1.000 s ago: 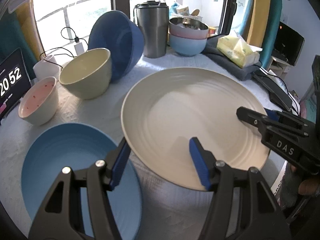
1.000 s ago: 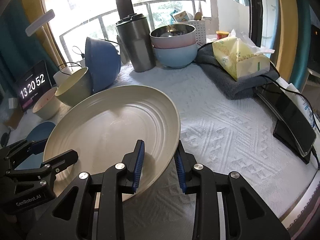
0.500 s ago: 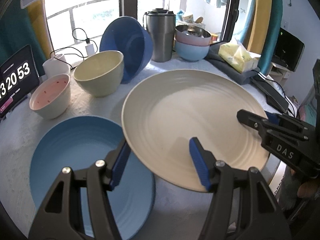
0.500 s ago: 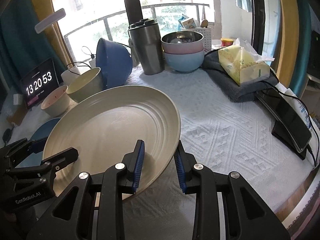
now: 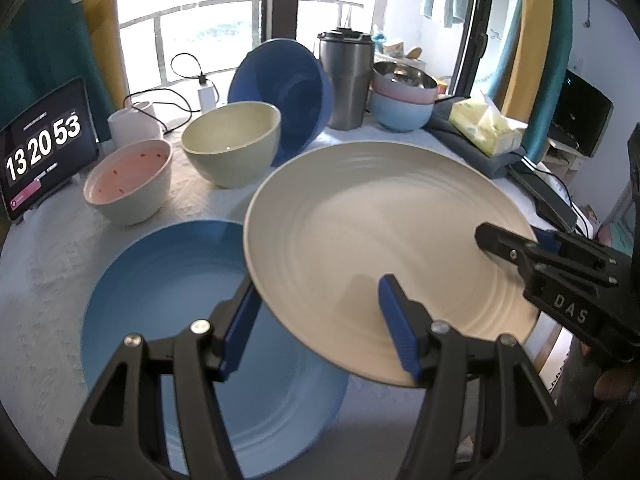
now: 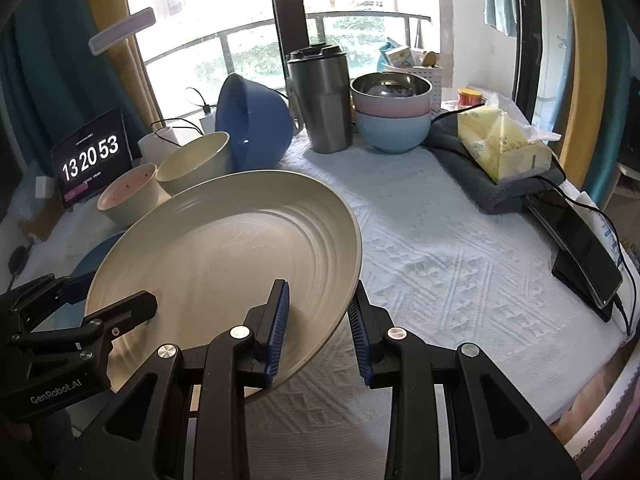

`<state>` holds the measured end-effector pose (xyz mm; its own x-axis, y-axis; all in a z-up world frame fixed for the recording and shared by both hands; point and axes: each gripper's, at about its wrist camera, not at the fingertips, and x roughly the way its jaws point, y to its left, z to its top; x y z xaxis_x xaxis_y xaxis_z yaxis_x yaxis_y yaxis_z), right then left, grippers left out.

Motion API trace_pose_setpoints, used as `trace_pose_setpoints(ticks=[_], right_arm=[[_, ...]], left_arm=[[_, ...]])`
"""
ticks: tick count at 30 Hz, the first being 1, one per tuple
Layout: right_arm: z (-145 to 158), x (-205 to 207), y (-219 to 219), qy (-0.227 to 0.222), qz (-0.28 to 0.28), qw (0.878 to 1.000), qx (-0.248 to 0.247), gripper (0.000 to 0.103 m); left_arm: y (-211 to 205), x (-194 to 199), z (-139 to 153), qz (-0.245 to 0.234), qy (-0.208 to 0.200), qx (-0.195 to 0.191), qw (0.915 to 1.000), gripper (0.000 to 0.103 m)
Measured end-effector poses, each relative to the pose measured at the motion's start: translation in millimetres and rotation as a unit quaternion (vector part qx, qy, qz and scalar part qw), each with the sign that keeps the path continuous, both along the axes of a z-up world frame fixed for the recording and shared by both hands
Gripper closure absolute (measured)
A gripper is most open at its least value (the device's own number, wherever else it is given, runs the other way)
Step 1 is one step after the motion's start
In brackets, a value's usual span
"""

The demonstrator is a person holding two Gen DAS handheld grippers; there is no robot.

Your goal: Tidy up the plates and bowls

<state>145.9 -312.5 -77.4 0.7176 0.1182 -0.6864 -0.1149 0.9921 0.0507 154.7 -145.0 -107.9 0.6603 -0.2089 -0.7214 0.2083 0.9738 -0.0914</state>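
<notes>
A large cream plate (image 5: pixel 380 220) hangs tilted above the table, carried by both grippers. My left gripper (image 5: pixel 318 292) is shut on its near left rim, with one finger under the edge and one on top. My right gripper (image 6: pixel 320 292) is shut on the near right rim of the cream plate (image 6: pixel 224 264). Each gripper shows in the other's view: the right gripper (image 5: pixel 504 240) and the left gripper (image 6: pixel 112 300). Below lies a blue plate (image 5: pixel 180 320) on the cloth, partly covered by the cream plate's left edge.
Behind stand a pink-lined bowl (image 5: pixel 128 184), a pale green bowl (image 5: pixel 232 144), a dark blue bowl (image 5: pixel 280 88) tipped on its side, a steel tumbler (image 5: pixel 346 80) and a stack of bowls (image 5: pixel 402 100). A tissue pack (image 6: pixel 504 148) and phone (image 6: pixel 580 248) lie right; a clock tablet (image 5: pixel 44 148) stands left.
Both grippers have carried the cream plate to the left, so that its left edge now hangs over the blue plate. Neither grip has changed.
</notes>
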Motion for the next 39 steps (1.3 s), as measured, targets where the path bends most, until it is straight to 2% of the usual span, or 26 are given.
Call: trace_pose_setpoints(ticks=[21, 39], right_arm=[[1, -2, 60, 0.004, 0.039, 0.999, -0.025, 0.071], [-7, -1, 114, 0.015, 0.075, 0.996, -0.038, 0.071]], left_arm=[[63, -13, -6, 0.045, -0.002, -0.024, 0.9987, 0.041], [113, -24, -17, 0.083, 0.004, -0.025, 0.9962, 0.041]])
